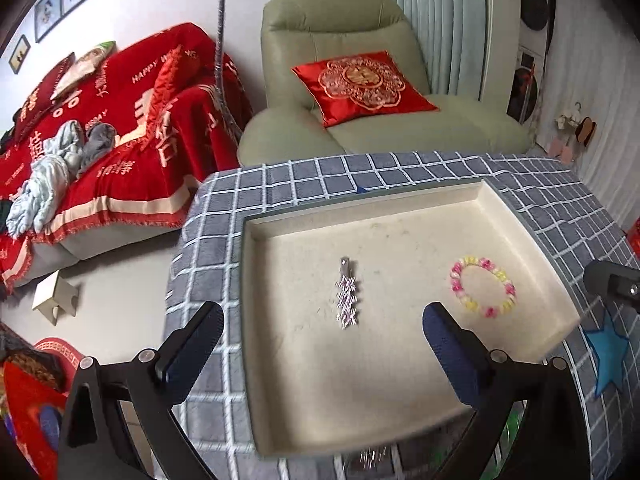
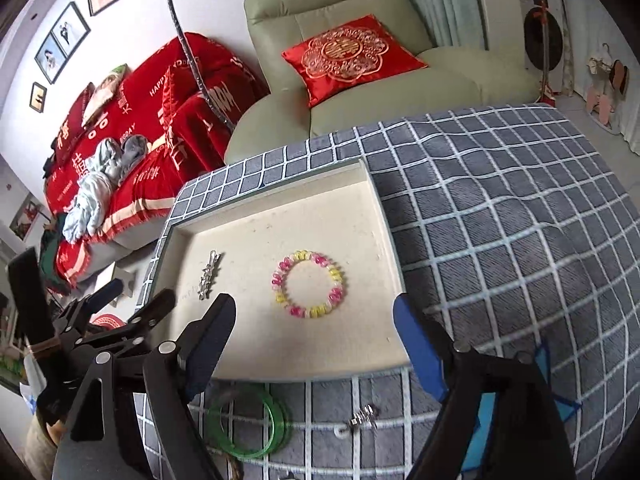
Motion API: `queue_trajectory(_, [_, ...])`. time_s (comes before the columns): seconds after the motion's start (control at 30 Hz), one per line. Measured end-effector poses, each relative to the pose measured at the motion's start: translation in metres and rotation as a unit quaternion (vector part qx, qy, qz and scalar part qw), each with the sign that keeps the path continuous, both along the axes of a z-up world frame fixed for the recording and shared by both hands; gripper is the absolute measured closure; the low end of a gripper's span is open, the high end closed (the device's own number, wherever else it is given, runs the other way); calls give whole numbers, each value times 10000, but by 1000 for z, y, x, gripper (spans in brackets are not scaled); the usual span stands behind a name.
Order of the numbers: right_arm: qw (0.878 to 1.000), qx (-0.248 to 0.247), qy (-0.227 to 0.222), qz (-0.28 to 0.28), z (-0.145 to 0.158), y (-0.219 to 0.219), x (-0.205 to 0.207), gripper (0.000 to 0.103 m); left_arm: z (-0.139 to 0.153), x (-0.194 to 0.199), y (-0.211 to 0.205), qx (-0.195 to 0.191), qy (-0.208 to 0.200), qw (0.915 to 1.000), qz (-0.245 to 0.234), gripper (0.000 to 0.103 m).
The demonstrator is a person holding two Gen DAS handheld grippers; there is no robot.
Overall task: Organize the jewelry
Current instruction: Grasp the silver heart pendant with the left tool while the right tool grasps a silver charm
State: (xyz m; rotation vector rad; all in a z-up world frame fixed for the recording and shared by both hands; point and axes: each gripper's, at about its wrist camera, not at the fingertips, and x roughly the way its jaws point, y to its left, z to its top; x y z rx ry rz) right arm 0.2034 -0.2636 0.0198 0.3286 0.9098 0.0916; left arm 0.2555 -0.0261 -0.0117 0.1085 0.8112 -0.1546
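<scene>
A cream tray [image 1: 250, 280] lies on a grey checked cloth. In it are a silver sparkly hair clip [image 1: 347, 300] and a pink, yellow and white bead bracelet [image 1: 483, 286]. My left gripper [image 1: 320, 336] hangs open above the tray's near half, over the clip, with nothing in its jaws. In the right wrist view, my right gripper [image 2: 316, 322] is open above the tray's [image 2: 384, 216] near edge, just short of the bracelet [image 2: 308, 284], and holds nothing. The clip [image 2: 209, 276] lies to the bracelet's left. The left gripper [image 2: 134, 296] shows at the left.
Green bangles [image 2: 248, 424] and a small silver piece [image 2: 362, 416] lie on the cloth in front of the tray. A blue star [image 1: 608, 352] marks the cloth at the right. Behind the table stand a green armchair [image 1: 340, 40] and a red-covered sofa [image 1: 100, 120].
</scene>
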Motion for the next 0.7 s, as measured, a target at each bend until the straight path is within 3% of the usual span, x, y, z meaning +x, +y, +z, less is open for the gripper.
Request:
queue_trajectory(0.17, [9999,102,68,1,-8,-4,-28,19,-2,-37,13,-175,71,9998,-35,0])
queue_trajectory(0.33, [9993,-147,346,59,-29,1,-45,19,-20,-61,20,-329,320,9989,103,0])
queue_trajectory(0.7, [9953,-650,707,105,-59,4,-53,19,-60,-64,18,-326,759,9954,486,0])
